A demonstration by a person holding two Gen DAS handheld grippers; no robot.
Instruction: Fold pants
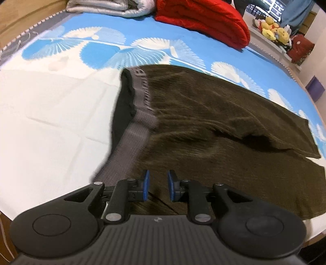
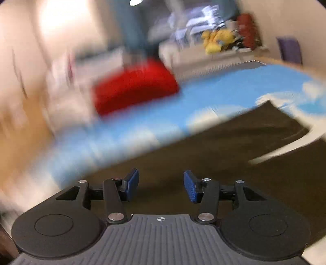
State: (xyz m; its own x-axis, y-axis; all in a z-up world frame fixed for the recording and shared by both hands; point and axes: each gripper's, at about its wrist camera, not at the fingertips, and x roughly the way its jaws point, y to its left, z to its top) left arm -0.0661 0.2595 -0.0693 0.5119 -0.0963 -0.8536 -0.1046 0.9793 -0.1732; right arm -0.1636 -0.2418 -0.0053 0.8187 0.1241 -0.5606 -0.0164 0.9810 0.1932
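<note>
Gripper [image 1: 158,186] open over pants [image 1: 203,126], legs running right.

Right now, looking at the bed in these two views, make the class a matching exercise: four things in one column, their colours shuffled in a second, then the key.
Column one:
1. pants
2. waistband
3. folded blanket
4. plush toys

Column two:
A. yellow
B. grey
C. dark olive brown
D. red

Pairs: 1-C, 2-B, 3-D, 4-A
</note>
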